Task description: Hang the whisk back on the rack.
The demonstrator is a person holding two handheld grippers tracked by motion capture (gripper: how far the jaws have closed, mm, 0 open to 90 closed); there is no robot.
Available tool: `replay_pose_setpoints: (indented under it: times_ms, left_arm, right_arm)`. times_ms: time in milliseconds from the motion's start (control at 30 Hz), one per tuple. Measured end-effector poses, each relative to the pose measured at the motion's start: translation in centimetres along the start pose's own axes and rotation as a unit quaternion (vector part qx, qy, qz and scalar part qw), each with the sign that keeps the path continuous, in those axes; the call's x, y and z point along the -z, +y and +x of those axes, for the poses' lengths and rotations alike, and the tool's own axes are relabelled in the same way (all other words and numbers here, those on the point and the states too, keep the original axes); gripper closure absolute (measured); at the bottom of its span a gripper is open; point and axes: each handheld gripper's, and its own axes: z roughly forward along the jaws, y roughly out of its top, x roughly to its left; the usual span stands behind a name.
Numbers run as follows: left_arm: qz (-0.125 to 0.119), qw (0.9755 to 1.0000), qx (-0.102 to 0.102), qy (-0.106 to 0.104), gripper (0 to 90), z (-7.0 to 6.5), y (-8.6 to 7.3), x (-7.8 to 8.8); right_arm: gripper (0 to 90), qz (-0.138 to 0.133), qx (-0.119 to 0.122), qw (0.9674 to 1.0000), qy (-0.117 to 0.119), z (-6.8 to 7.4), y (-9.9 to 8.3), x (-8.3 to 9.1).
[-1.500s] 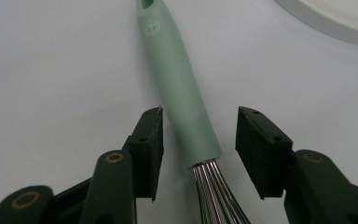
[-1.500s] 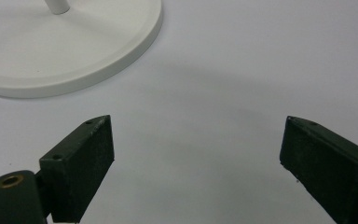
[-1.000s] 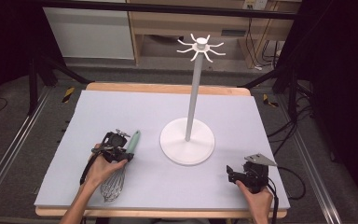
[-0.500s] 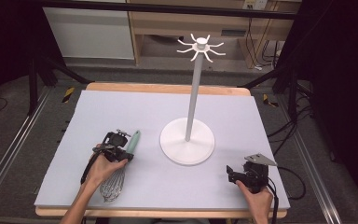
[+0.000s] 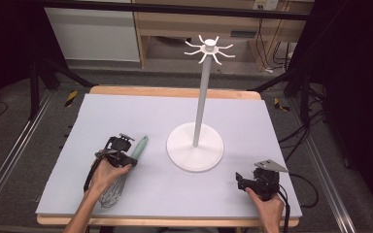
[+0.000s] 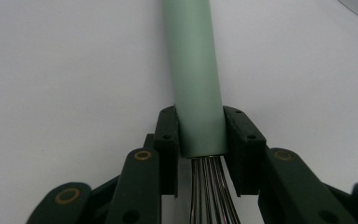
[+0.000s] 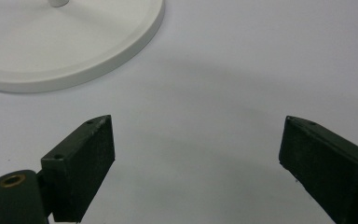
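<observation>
A whisk lies on the pale mat at the front left, its mint-green handle (image 5: 139, 147) pointing away and its wire head (image 5: 113, 193) toward the person. My left gripper (image 5: 126, 160) has just been closing and now is shut on the base of that handle (image 6: 196, 84), both pads pressing its sides where the wires (image 6: 210, 186) come out. My right gripper (image 5: 241, 180) rests at the front right, jaws wide open with nothing but bare mat between its pads (image 7: 86, 163).
A white stand with a round base (image 5: 194, 146), a tall pole (image 5: 202, 97) and a crown of hooks (image 5: 209, 49) rises mid-table; its base edge (image 7: 74, 42) lies just beyond the right gripper. A wooden table rim (image 5: 175, 92) frames the mat.
The left gripper's jaws have drawn in on the whisk handle. Neither hand has shifted, and the whisk lies where it lay.
</observation>
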Motion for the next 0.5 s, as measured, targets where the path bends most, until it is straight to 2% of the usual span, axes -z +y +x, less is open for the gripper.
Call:
replay_pose_setpoints:
  times_ms: [167, 500]
  left_arm:
    - [-0.010, 0.9999, -0.005, -0.011, 68.0, -0.1, -0.1, 0.6]
    - [-0.030, 0.9992, -0.017, -0.020, 68.6, -0.4, -0.4, 2.6]
  right_arm:
    - [10.9, 0.002, 0.000, 1.0000, 0.000, 0.0, 0.0, 0.0]
    - [10.9, 0.001, -0.002, 1.0000, 0.000, -0.1, 0.0, 0.0]
